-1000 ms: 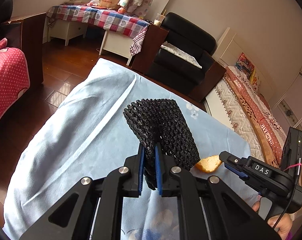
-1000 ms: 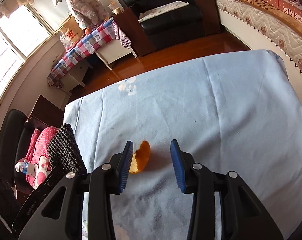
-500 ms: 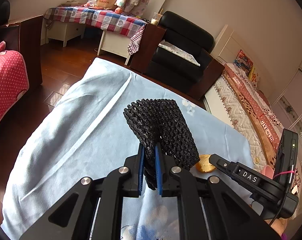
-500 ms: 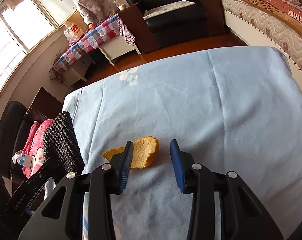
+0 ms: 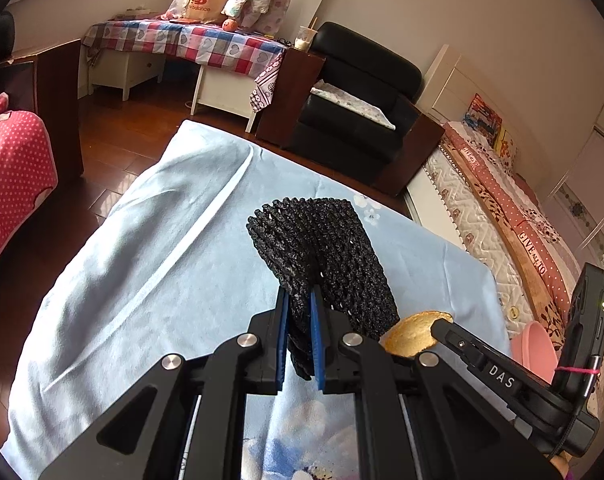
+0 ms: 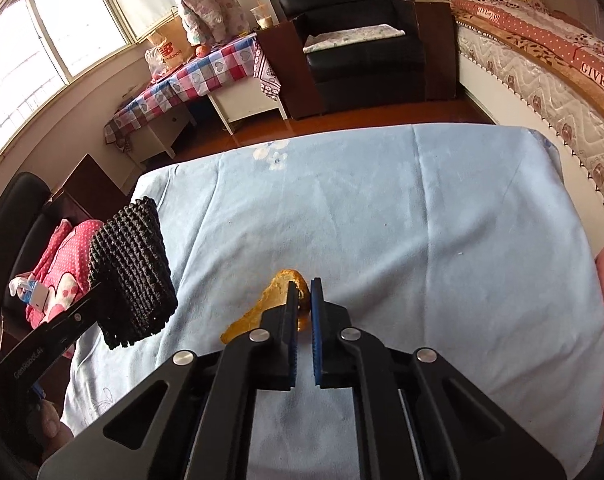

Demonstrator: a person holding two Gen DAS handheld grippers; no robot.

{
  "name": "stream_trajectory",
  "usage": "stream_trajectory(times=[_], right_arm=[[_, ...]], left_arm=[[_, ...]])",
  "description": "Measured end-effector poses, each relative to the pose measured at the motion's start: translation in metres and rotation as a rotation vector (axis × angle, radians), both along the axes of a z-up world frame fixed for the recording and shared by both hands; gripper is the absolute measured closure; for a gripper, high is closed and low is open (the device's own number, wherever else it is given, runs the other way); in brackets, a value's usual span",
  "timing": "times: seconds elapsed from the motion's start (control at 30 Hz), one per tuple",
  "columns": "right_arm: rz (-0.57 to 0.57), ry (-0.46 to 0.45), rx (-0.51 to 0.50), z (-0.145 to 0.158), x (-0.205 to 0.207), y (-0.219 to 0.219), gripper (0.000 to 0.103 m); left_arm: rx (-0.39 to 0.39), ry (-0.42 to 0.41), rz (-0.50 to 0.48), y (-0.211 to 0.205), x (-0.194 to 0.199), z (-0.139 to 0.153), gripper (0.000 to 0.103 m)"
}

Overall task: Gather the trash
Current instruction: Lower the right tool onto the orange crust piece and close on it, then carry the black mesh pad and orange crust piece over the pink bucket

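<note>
My left gripper (image 5: 299,300) is shut on the rim of a black woven basket (image 5: 326,256), held tilted above the light blue cloth. The basket also shows in the right wrist view (image 6: 131,264), at the left. My right gripper (image 6: 304,292) is shut on an orange peel (image 6: 271,300), raised off the cloth. In the left wrist view the peel (image 5: 412,334) sits at the tip of the right gripper (image 5: 442,326), just right of the basket.
The table is covered by the light blue cloth (image 6: 422,216). A pink bowl (image 5: 536,350) sits at the right edge. A black armchair (image 6: 362,44), a checked table (image 5: 205,44) and a bed (image 6: 542,72) stand beyond.
My right gripper has closed on the orange peel and lifted it, moving it toward the basket. The left gripper keeps hold of the basket, nearly still.
</note>
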State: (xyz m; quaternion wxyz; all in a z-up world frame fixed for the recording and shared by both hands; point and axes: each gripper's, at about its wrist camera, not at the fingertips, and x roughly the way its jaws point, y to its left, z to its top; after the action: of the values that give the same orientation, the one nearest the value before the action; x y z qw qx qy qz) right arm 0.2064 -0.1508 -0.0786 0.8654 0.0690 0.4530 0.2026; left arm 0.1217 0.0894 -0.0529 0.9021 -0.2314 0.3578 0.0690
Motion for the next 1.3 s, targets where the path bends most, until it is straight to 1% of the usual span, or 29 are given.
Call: stream_trajectory(times=[0.17, 0.33, 0.5, 0.77, 1.0, 1.3], right_arm=[[0.010, -0.059, -0.031, 0.014, -0.021, -0.010, 0.097], [-0.004, -0.112, -0.049, 0.029, -0.041, -0.025, 0.097], [-0.024, -0.147, -0.036, 0.040, -0.056, -0.047, 0.097], [-0.059, -0.169, -0.025, 0.046, -0.072, -0.079, 0.097], [-0.127, -0.190, -0.018, 0.051, -0.081, -0.117, 0.097], [-0.216, -0.220, -0.036, 0.057, -0.094, -0.164, 0.097]], left_arm=[[0.011, -0.007, -0.018, -0.009, -0.002, 0.005, 0.094], [0.030, -0.015, -0.049, -0.027, -0.004, 0.012, 0.094], [0.053, -0.020, -0.085, -0.048, -0.006, 0.019, 0.094], [0.097, -0.021, -0.156, -0.096, -0.005, 0.027, 0.094], [0.137, -0.026, -0.225, -0.141, -0.003, 0.035, 0.094], [0.177, -0.039, -0.320, -0.199, 0.001, 0.043, 0.094]])
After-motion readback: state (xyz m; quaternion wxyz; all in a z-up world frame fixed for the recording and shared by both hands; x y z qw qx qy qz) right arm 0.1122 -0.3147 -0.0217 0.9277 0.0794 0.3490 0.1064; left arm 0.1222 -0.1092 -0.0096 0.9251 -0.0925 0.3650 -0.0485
